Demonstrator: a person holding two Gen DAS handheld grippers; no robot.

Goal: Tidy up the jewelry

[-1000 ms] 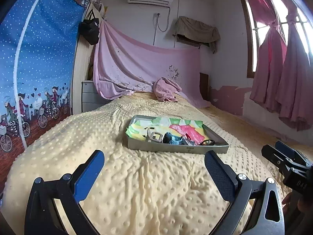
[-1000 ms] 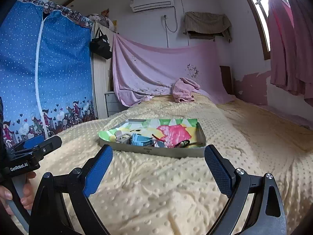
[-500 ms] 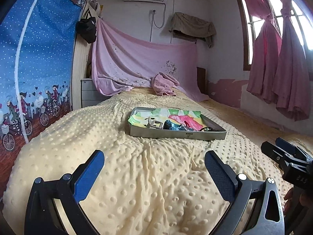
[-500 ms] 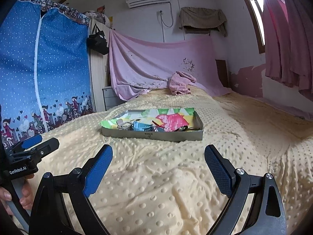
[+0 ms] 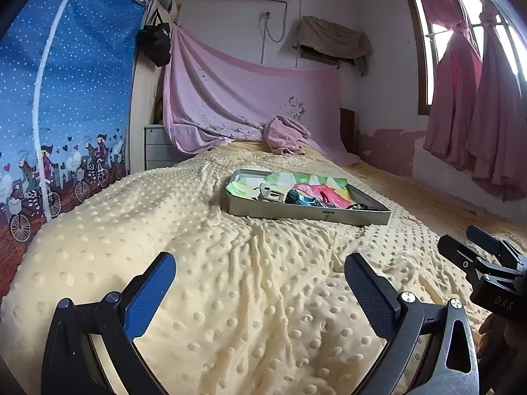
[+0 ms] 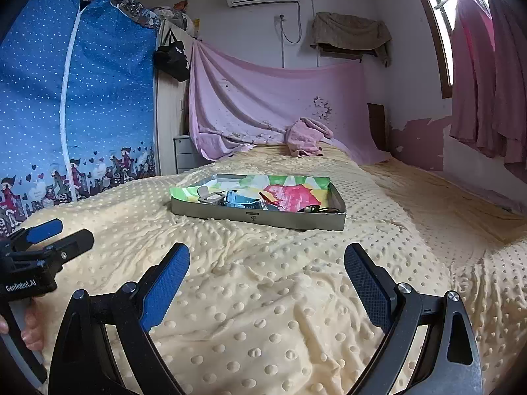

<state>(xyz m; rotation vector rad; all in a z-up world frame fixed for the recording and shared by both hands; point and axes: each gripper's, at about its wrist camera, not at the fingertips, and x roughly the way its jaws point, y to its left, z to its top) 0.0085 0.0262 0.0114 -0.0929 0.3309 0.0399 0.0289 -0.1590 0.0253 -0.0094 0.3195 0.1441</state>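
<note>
On yellow dotted bedspread [image 5: 263, 296], jewelry tray [image 6: 257, 215], both grippers [image 5: 260, 283] [image 6: 266, 276] spread wide, empty.

Both claws now sit lower and farther back from the tray [image 5: 308, 212] than a second ago, so more dotted blanket [image 6: 263, 296] stretches ahead of them; both gape as wide.

Both wrist cameras look low along the bed [image 5: 263, 296], sharing the tray [image 5: 306, 212] [image 6: 257, 214] ahead, left camera set leftward.
</note>
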